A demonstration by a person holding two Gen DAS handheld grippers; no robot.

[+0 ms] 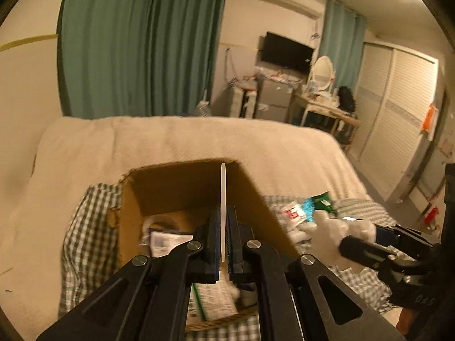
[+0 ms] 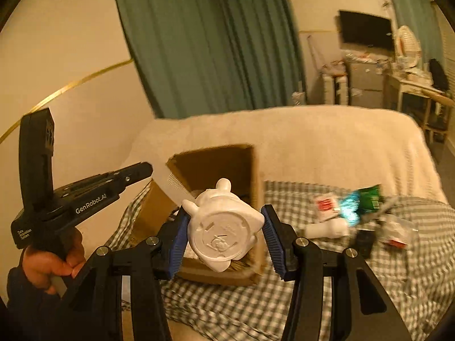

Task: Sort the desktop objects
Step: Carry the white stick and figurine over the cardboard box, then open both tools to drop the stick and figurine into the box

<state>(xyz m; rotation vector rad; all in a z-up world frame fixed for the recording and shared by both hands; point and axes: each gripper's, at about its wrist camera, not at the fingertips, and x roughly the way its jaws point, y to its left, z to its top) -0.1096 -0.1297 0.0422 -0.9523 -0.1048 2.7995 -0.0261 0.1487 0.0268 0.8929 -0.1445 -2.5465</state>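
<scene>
Left fingers: clamped on a thin white comb, held on edge above the cardboard box.
Right fingers: gripping a white figurine by its flanks, base toward the camera, over the box.
Slip risk: rounded figurine could twist out.
Comb risk: narrow grip, may pivot and miss.
Box: on a checked cloth on the bed, packets unsorted beside it.
</scene>
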